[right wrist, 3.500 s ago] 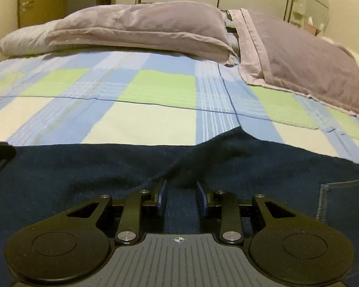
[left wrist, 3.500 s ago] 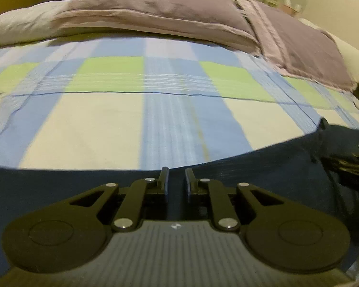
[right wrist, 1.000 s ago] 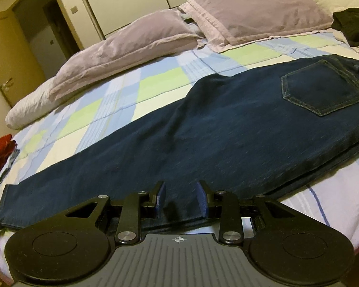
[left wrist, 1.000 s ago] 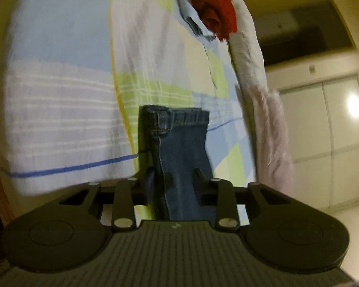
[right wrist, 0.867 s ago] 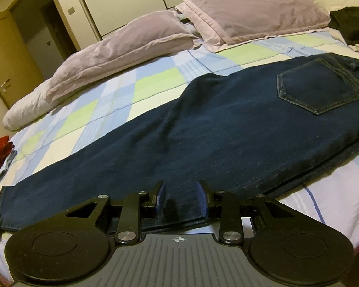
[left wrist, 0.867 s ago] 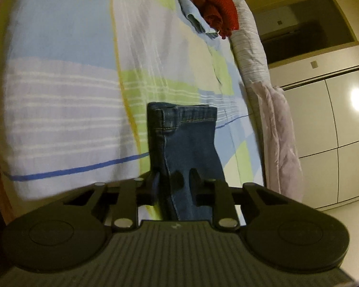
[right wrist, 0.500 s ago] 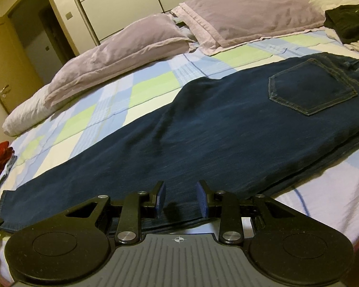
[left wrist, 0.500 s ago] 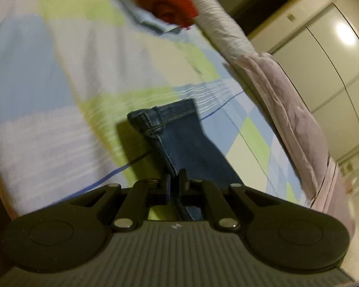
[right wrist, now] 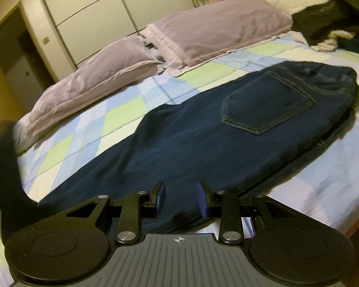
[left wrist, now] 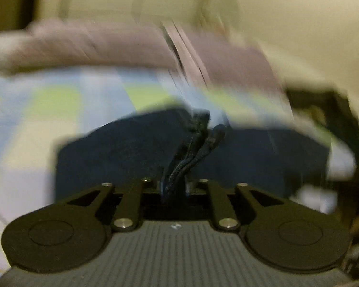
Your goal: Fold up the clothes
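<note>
On the bed, the left gripper (left wrist: 174,186) pinches the jeans (right wrist: 203,143) hem with jaws opening — it may slip mid-fold. The right gripper (right wrist: 180,198) hangs open over the denim — holding nothing.

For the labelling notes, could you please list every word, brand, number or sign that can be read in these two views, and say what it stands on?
None: no readable text in either view.
The jeans show stitching only on the back pocket, no label.
The right gripper body bears just a small crosshair mark.
The left wrist view is too blurred to read anything.
</note>
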Available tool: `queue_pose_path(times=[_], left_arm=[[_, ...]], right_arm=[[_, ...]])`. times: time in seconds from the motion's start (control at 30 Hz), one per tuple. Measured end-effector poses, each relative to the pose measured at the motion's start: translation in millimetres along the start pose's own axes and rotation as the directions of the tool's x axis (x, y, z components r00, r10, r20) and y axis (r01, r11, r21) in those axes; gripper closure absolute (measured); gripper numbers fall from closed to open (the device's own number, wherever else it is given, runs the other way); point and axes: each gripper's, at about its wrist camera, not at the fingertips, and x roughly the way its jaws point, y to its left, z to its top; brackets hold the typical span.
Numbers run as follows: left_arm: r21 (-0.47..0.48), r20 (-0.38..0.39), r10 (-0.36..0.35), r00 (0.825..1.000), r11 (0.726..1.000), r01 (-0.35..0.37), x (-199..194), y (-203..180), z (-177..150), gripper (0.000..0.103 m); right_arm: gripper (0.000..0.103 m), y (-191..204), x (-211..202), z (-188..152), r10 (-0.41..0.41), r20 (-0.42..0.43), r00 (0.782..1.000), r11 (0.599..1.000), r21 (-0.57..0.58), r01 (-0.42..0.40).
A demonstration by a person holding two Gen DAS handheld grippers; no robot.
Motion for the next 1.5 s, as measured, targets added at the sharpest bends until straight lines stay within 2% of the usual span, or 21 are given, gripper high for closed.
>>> queue_pose_path(times=[0.07,0.1,0.17,0.23,0.3,0.37,0.43,0.47,0.5,0.6,0.67,0.77,0.9,0.97,1.13,1.2,1.23,1.5], left_arm=[[0.028,-0.067,0.009,0.998,1.000,-0.007,13.4,-12.0,-13.3,0.087],[0.023,-0.080,0.000,0.997,1.000,0.002,12.9,-12.8,-16.3,0.082],[-0.030,-0.055,-0.051,0.997,0.998,0.049,-5.2,-2.4,-13.8,0.080],[-0.073,-0.021,-0.079,0.997,0.994,0.077,-28.4,10.8,-13.5,0.080],[-0.098,-0.005,-0.065,0.998,0.993,0.064,-48.6,21.6,-15.1,0.079],[-0.133,0.001,-0.053,0.999,0.990,0.053,-56.6,33.5,-12.4,0.079],[-0.179,0.007,-0.053,0.999,0.982,0.053,-65.4,47.3,-12.0,0.079],[-0.200,0.008,-0.050,0.999,0.978,0.050,-68.6,53.6,-12.5,0.079],[-0.217,0.007,-0.042,0.999,0.975,0.042,-70.9,58.6,-14.1,0.079],[-0.247,0.008,-0.013,1.000,0.969,0.015,-78.7,70.9,-19.1,0.079],[-0.267,0.009,-0.002,1.000,0.964,0.004,-80.2,78.5,-21.0,0.079],[-0.288,0.016,0.010,1.000,0.957,-0.005,-83.9,87.6,-21.6,0.079],[-0.301,0.031,0.014,0.999,0.954,-0.004,-86.2,95.2,-20.7,0.079],[-0.314,0.028,0.013,1.000,0.949,-0.004,-84.4,98.7,-21.4,0.079],[-0.328,0.031,0.014,0.999,0.945,-0.003,-87.0,102.4,-23.4,0.079],[-0.334,0.033,0.014,0.999,0.942,-0.002,-89.0,104.8,-24.0,0.079],[-0.340,0.033,0.015,0.999,0.941,-0.003,-89.3,106.4,-24.4,0.079],[-0.359,0.026,0.015,1.000,0.933,-0.005,-89.0,110.5,-27.6,0.079]], right_arm=[[0.070,-4.1,-1.6,1.9,0.006,-0.006,1.000,1.000,0.030,-0.006],[0.070,-6.0,-3.7,3.0,0.018,-0.007,1.000,0.999,0.046,-0.018],[0.070,-9.6,-7.2,5.1,0.050,-0.009,0.999,0.995,0.084,-0.049],[0.070,-12.9,-6.6,7.6,0.140,-0.025,0.990,0.977,0.166,-0.134],[0.070,-12.3,2.9,5.7,0.290,-0.063,0.955,0.916,0.308,-0.258],[0.070,-9.1,15.4,1.2,0.438,-0.090,0.894,0.818,0.453,-0.355],[0.070,0.1,31.9,-9.7,0.530,-0.120,0.840,0.726,0.576,-0.376],[0.070,6.0,39.8,-15.4,0.555,-0.136,0.820,0.695,0.617,-0.368],[0.070,11.7,45.6,-19.8,0.557,-0.156,0.816,0.688,0.637,-0.348],[0.070,26.0,56.1,-25.6,0.535,-0.200,0.821,0.706,0.639,-0.305],[0.070,30.8,60.4,-25.0,0.506,-0.222,0.833,0.728,0.628,-0.275],[0.071,33.4,68.7,-25.5,0.459,-0.277,0.844,0.743,0.641,-0.193],[0.070,39.4,53.1,-22.8,0.440,-0.276,0.855,0.747,0.641,-0.178],[0.070,38.6,48.6,-21.7,0.412,-0.278,0.868,0.773,0.611,-0.171],[0.068,31.8,59.7,-27.5,0.406,-0.272,0.873,0.749,0.646,-0.147],[0.049,32.9,59.4,-28.5,0.420,-0.258,0.870,0.734,0.661,-0.158],[0.045,34.8,56.4,-28.7,0.427,-0.246,0.870,0.728,0.664,-0.170],[0.045,41.4,55.9,-26.9,0.378,-0.235,0.895,0.734,0.666,-0.135]])
